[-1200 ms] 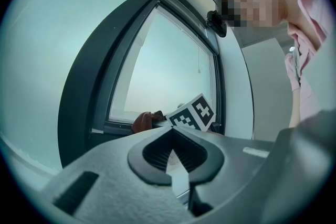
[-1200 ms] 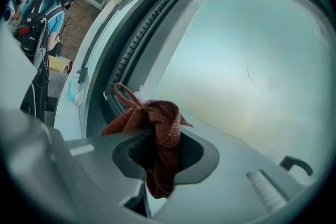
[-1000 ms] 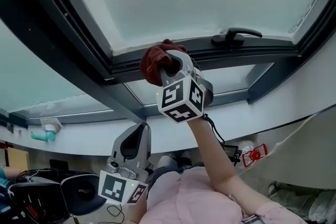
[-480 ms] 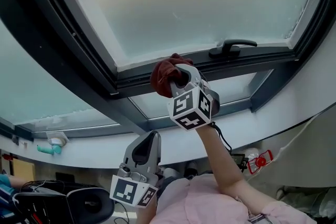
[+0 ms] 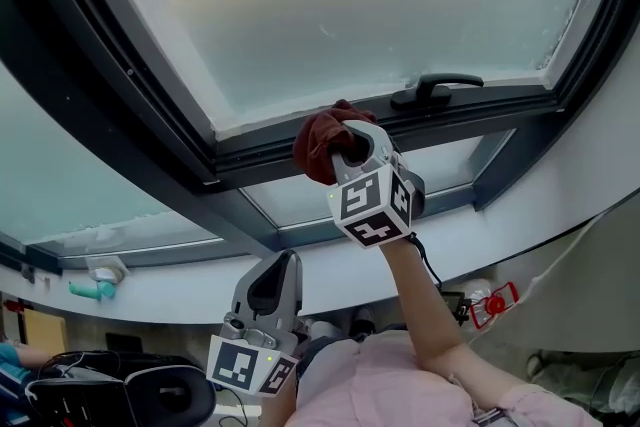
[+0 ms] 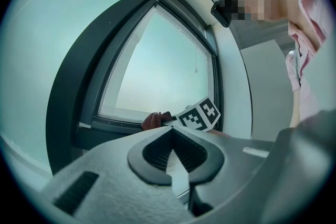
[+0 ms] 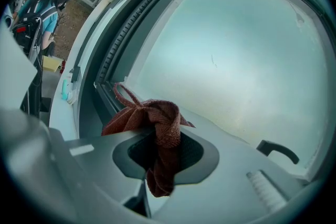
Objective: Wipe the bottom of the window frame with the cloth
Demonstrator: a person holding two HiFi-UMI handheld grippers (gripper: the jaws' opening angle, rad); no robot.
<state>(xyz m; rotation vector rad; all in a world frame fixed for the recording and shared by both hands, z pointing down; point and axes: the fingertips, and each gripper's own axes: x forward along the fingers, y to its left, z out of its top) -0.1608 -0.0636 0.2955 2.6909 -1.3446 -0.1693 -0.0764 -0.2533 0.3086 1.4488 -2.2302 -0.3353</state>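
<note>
A dark red cloth (image 5: 322, 141) is bunched in my right gripper (image 5: 335, 147), which is shut on it and holds it against the bottom rail of the dark window frame (image 5: 260, 153). In the right gripper view the cloth (image 7: 157, 123) hangs between the jaws and spreads toward the frame's lower edge (image 7: 107, 97). My left gripper (image 5: 272, 287) hangs low, well below the window, its jaws closed with nothing between them. From the left gripper view the cloth (image 6: 153, 120) and the right gripper's marker cube (image 6: 201, 114) show at the window bottom.
A black window handle (image 5: 436, 88) sits on the bottom rail to the right of the cloth. A second narrow pane (image 5: 350, 183) lies under the rail. A white sill (image 5: 180, 265) runs below, with a teal object (image 5: 85, 289) at its left end.
My right gripper has slid the cloth rightward along the bottom rail, closer to the handle. The left gripper has stayed low, shifting slightly right in view.
</note>
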